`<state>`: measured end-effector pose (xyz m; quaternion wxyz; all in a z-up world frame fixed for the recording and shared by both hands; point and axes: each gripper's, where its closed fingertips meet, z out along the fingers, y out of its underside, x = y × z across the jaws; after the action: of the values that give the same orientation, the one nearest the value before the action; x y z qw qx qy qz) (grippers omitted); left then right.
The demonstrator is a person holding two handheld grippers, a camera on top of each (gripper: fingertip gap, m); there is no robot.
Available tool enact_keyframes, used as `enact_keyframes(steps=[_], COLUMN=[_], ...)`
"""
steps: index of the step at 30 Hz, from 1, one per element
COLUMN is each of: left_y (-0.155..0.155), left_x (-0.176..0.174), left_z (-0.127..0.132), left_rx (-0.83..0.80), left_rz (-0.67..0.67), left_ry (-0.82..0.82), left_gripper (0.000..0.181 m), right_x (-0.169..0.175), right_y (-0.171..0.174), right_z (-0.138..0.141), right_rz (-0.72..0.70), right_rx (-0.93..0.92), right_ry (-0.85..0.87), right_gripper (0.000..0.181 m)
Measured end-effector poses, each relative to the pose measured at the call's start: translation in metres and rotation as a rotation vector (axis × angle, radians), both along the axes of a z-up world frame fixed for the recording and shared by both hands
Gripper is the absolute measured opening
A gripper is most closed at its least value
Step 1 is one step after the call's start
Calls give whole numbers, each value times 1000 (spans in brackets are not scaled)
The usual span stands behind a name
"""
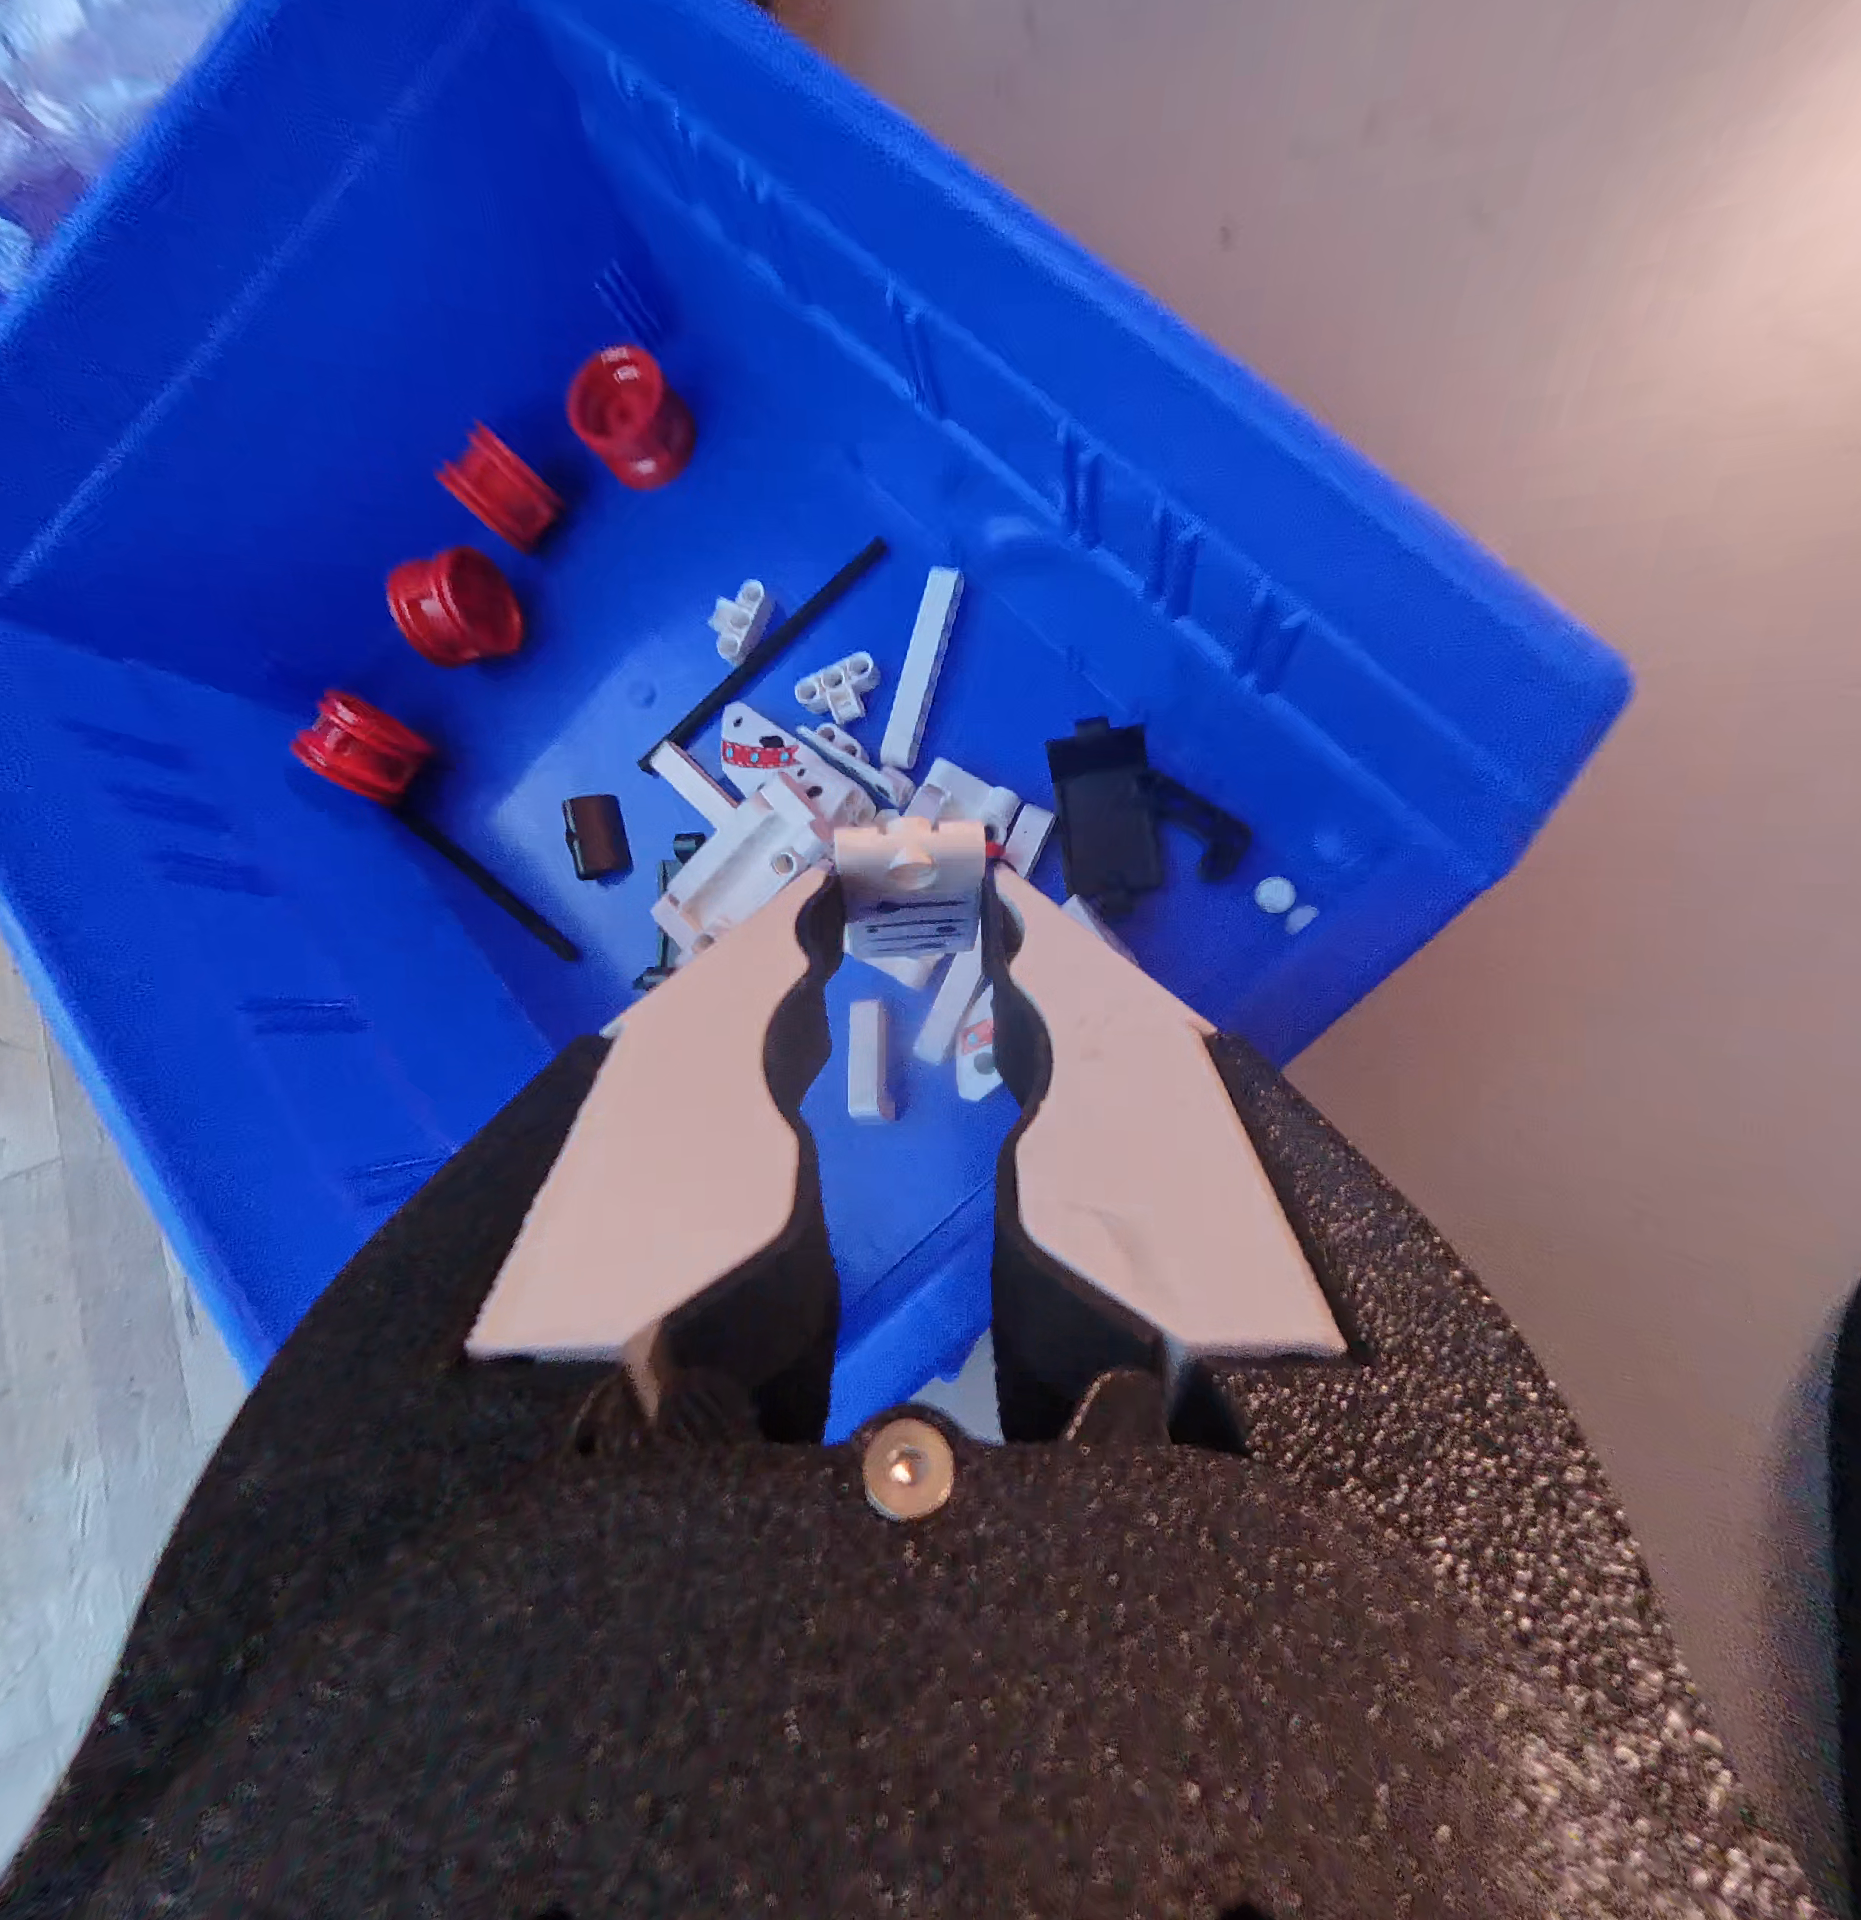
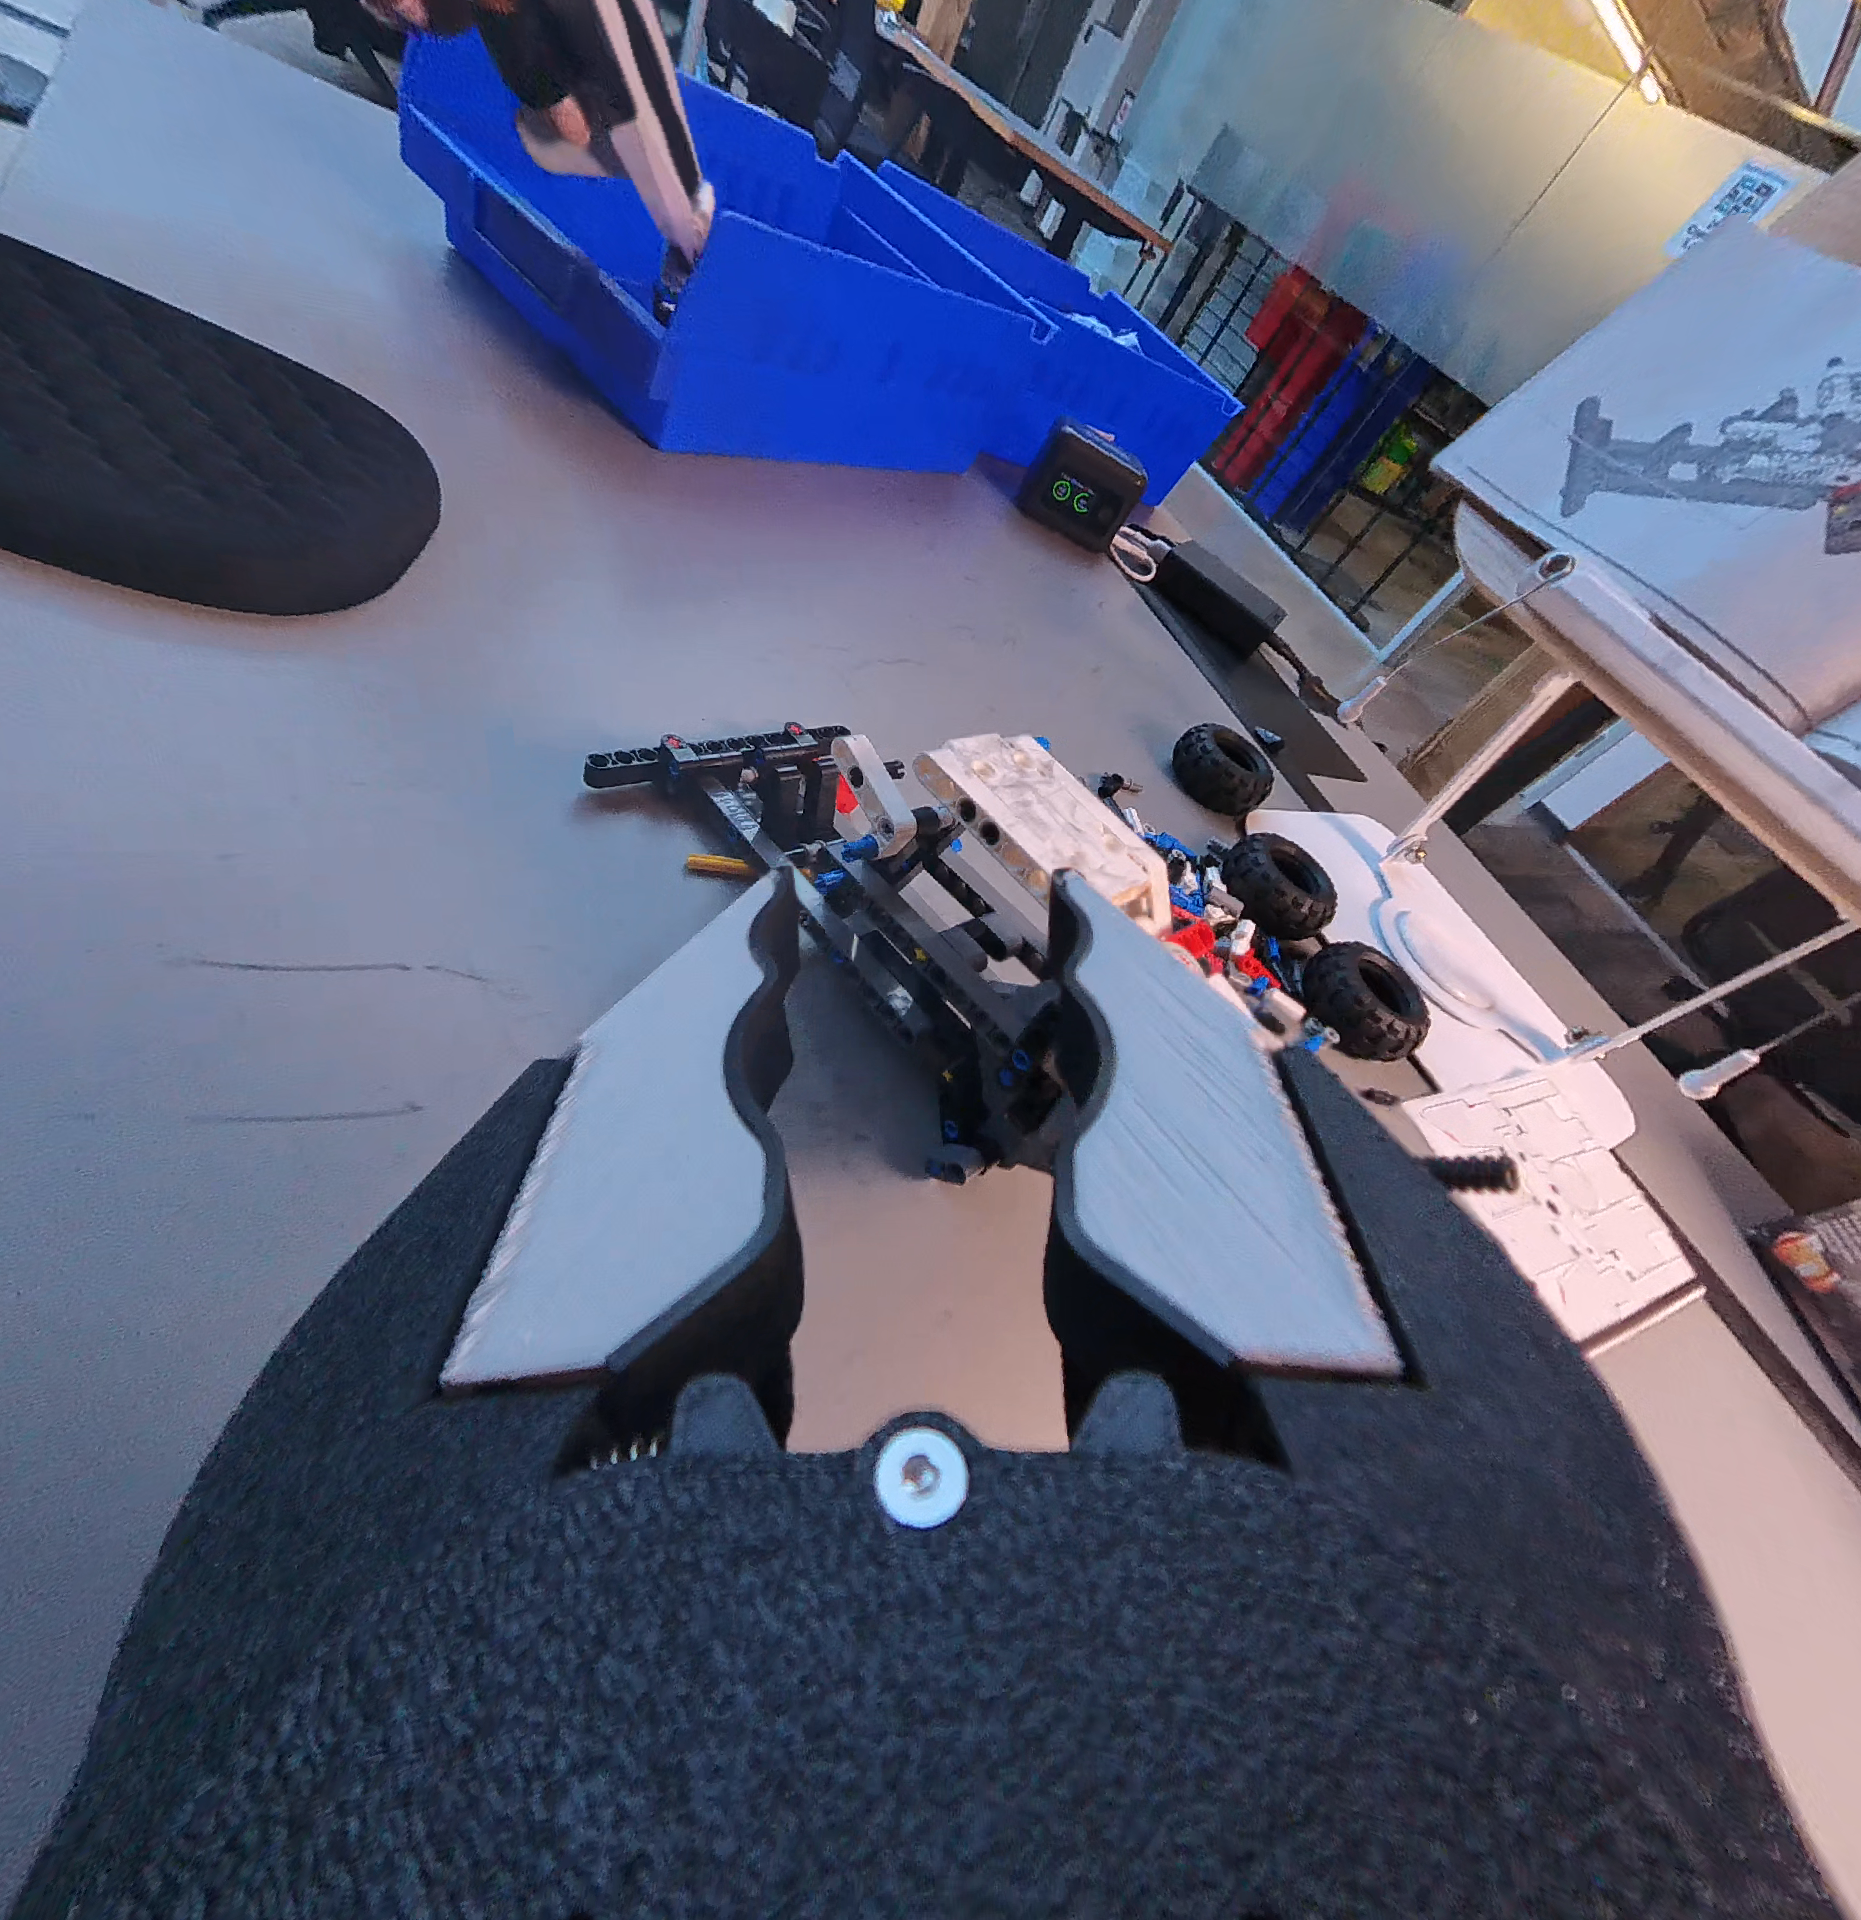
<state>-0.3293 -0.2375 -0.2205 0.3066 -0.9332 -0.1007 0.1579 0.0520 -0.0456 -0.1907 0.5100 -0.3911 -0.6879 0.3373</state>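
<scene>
The left gripper point(image 1: 910, 883) hangs over the blue bin point(image 1: 282, 312), its two fingertips clamped on a small white panel piece point(image 1: 908, 883) that bears a printed sticker; the piece sits between the tips, above the bin floor. Directly beneath and beyond it lies a heap of white beams and connectors point(image 1: 801, 800). To the right of the heap rests a black block part point(image 1: 1108, 821); two small pale round studs point(image 1: 1281, 902) lie farther right, near the bin wall. To the left, four red wheel hubs point(image 1: 453, 606) sit in a loose row, and two thin black axles point(image 1: 770, 649) lie near them, one far, one near. A small dark brown piece point(image 1: 597, 833) lies just left of the heap; motion blur leaves its kind uncertain.

The right gripper point(image 2: 921, 904) is empty, fingers spread apart, hovering above the grey table point(image 2: 282, 883). Just beyond its tips stands a partly built black-and-white brick chassis point(image 2: 905, 852). A yellow pin point(image 2: 716, 862) lies at the chassis's left side. To the right are three black knobby tyres point(image 2: 1279, 883) and a scatter of small red and blue parts point(image 2: 1206, 914), beside a white stand base point(image 2: 1445, 956). Farther off, the left gripper point(image 2: 677, 239) reaches into the blue bin point(image 2: 853, 343); a small black device point(image 2: 1080, 483) sits at the bin's right corner. A black mat point(image 2: 157, 447) lies at the far left.
</scene>
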Motion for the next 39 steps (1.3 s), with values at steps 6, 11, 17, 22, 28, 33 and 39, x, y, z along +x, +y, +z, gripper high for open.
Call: enact_keyframes(steps=[6, 11, 17, 22, 28, 33, 39], left_y=[0, 4, 36, 75, 124, 143, 149], left_x=[-9, -8, 32, 104, 224, 289, 304], left_z=[-20, -2, 61, 100, 65, -5, -40], left_rx=[-58, 25, 318, 563, 590, 275, 89], left_rz=[15, 8, -141, -299, -653, -887, -975], left_ry=[-25, 16, 61, 65, -169, -211, -85], left_gripper=[26, 33, 64, 113, 89, 97, 83], right_x=[4, 4, 3, 3, -1, -23, -43], right_y=[9, 12, 13, 18, 30, 34, 39], right_z=[-4, -1, -2, 3, 5, 6, -41], right_rz=[-15, -22, -32, -52, -77, 17, 158], right_rx=[-54, -76, -85, -90, 5, 126, 246], right_ry=[-1, 9, -3, 21, -22, -242, -684], right_gripper=[47, 47, 47, 46, 59, 81, 82])
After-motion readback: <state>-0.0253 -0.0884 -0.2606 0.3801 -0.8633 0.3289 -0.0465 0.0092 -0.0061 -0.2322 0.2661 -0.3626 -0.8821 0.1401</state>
